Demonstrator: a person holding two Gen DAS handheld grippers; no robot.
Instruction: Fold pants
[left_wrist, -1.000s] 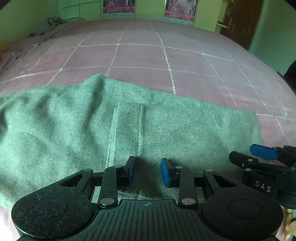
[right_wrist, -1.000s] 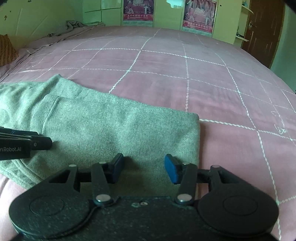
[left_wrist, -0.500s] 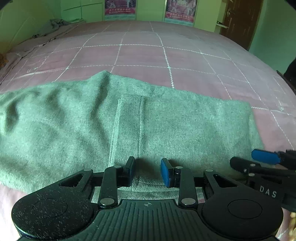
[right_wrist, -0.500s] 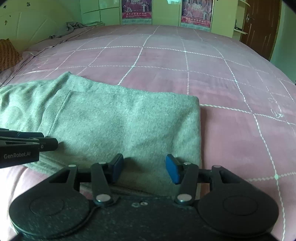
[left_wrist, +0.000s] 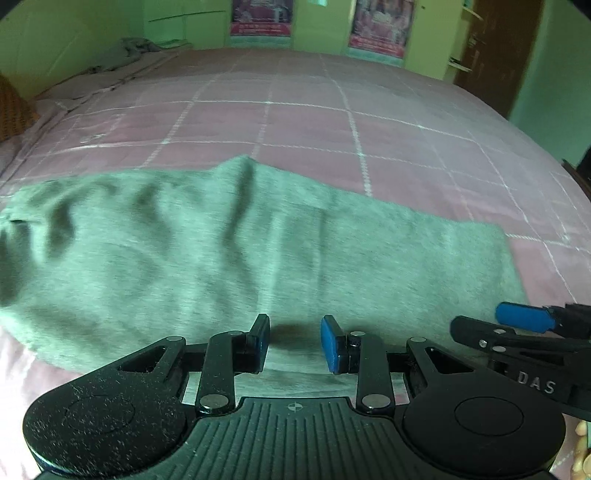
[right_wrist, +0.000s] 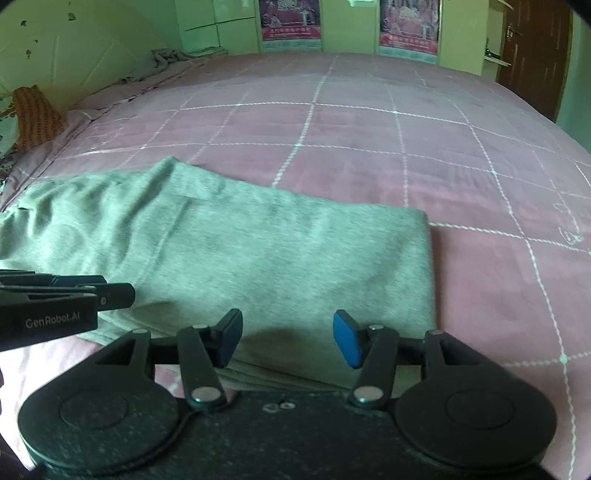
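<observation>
The grey-green pants (left_wrist: 258, 251) lie flat and folded lengthwise across the near part of the pink checked bed (left_wrist: 332, 122), with wrinkles at their left end. My left gripper (left_wrist: 295, 339) hovers over their near edge, its blue pads apart with nothing between them. In the right wrist view, the pants (right_wrist: 277, 258) end in a straight right edge. My right gripper (right_wrist: 289, 341) hangs above their near right corner; its jaws are opening and hold nothing. Each gripper shows at the side of the other's view, the right gripper (left_wrist: 524, 321) and the left gripper (right_wrist: 110, 295).
The pink bedspread (right_wrist: 369, 129) stretches far beyond and to the right of the pants. A crumpled grey cloth (left_wrist: 136, 46) lies at the far left corner. An orange-brown cushion (right_wrist: 33, 114) sits at the left edge. A brown door (left_wrist: 498, 48) stands at the back right.
Both grippers have drawn back and up from the pants, so more of the cloth and its near edge shows. The right jaws stand a little wider.
</observation>
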